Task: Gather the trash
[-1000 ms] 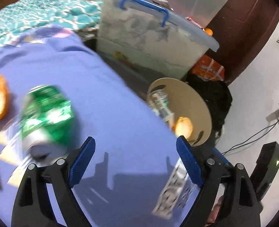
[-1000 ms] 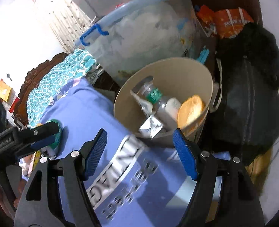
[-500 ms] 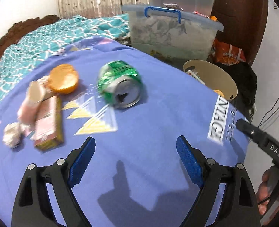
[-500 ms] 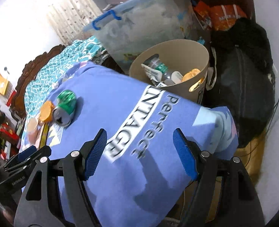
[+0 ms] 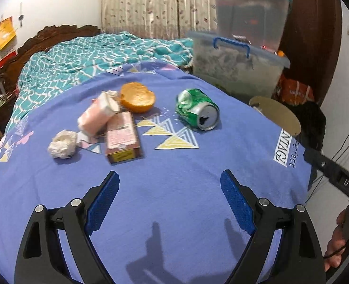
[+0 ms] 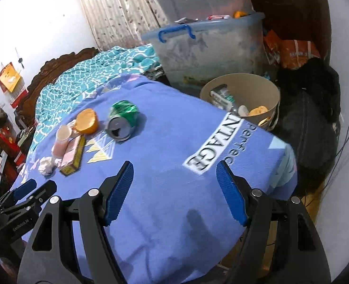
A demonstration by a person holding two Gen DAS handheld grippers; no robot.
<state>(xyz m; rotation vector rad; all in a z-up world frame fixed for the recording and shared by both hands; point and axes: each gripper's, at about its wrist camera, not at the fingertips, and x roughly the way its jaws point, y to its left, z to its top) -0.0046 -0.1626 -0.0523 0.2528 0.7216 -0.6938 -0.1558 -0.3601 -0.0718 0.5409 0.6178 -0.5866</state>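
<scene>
Where trash lies, purple cloth [image 5: 174, 201].

Can [image 5: 197, 112] lay on cloth-covered tabletop [image 5: 174, 189], right of orange peel [image 5: 137, 97] | box [image 5: 123, 137] before peel, cup [image 5: 98, 116] at its left | paper wad [image 5: 63, 144] leftmost | bin [image 6: 242, 101] beyond tabletop's right edge | tub [image 6: 207, 47] behind bin

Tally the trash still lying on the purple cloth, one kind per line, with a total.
Green can: 1
Orange peel half: 1
Pink cup: 1
Pink box: 1
White paper wad: 1
Total: 5
</scene>
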